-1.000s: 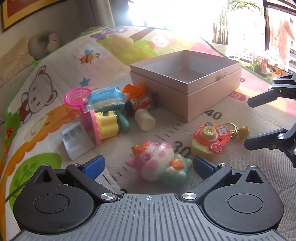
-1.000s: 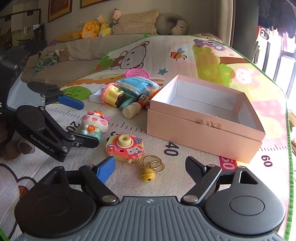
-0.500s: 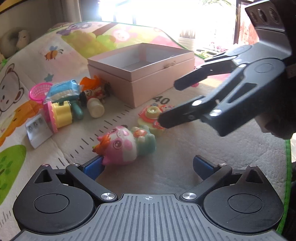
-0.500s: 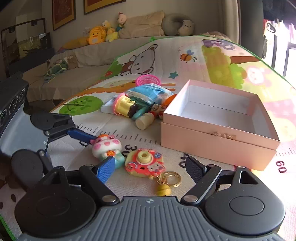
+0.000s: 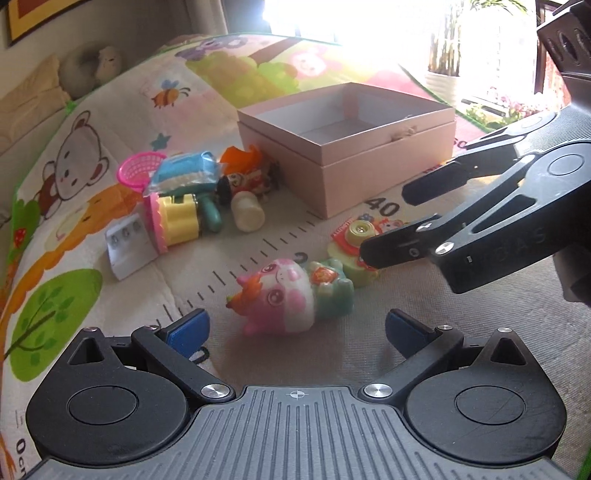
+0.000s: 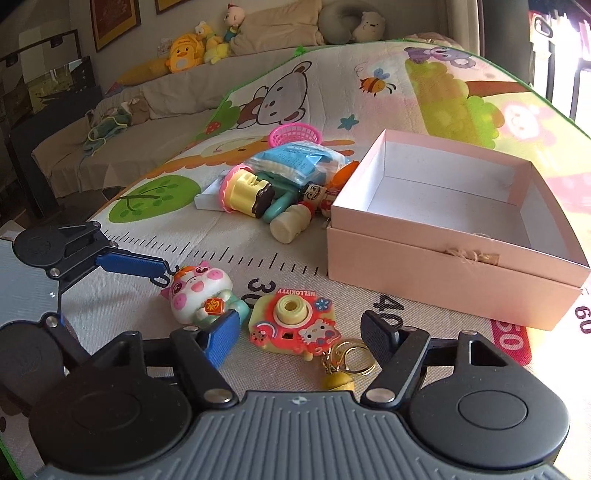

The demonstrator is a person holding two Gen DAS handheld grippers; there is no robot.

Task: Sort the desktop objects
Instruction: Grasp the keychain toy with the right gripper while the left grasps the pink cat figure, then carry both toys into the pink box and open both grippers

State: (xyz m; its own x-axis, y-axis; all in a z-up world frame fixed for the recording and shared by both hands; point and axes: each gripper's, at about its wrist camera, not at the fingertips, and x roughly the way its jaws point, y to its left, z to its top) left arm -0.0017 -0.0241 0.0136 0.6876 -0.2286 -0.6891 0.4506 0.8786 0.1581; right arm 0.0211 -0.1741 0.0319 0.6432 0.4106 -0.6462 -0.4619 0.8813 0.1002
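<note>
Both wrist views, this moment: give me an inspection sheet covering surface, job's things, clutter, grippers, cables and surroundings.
Surface: cartoon play mat with a printed ruler strip.
Job's things: open pink box, nothing seen inside; pig figurine lying on the mat; toy camera keychain beside it.
Clutter: a pile left of the box with a pink basket, blue packet, yellow toy and small bottle.
Grippers: left gripper open, the pig just ahead of it; right gripper closing around the camera, pads not yet touching.
Cables: nothing seen.
Surroundings: sofa with plush toys; bright window.
</note>
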